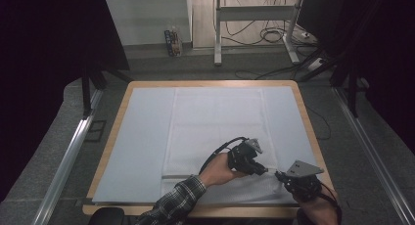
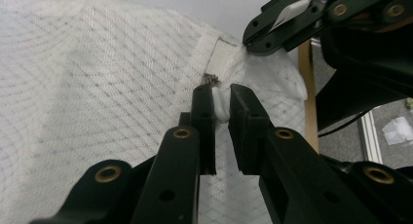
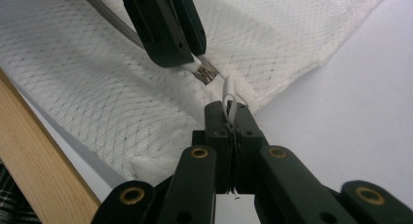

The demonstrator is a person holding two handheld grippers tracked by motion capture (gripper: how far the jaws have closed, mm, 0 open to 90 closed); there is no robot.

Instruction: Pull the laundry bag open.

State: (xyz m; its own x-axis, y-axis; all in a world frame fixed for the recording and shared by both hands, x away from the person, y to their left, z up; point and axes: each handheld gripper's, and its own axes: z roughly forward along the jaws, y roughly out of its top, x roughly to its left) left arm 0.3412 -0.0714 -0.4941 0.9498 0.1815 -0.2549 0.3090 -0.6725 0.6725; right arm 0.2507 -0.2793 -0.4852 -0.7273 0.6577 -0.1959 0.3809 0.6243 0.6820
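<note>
A white mesh laundry bag [image 1: 215, 122] lies flat on the pale mat, its zipper seam running along its near edge. My left gripper [image 1: 266, 170] is at the bag's near right corner, shut on the white zipper pull [image 2: 221, 104], with the small metal slider [image 2: 212, 79] just past its tips. My right gripper [image 1: 278, 176] faces it from the right, shut on a white tab at the bag's corner [image 3: 229, 93]. In the right gripper view the left gripper's fingers [image 3: 168, 29] hold the pull with the slider [image 3: 207, 74] close to my own tips [image 3: 229, 112].
A pale mat [image 1: 142, 137] covers the wooden table, whose rim [image 1: 309, 122] passes close to the right gripper. Metal rails [image 1: 68, 151] flank the table. A desk frame [image 1: 218, 34] and cables [image 1: 269, 36] stand on the floor beyond.
</note>
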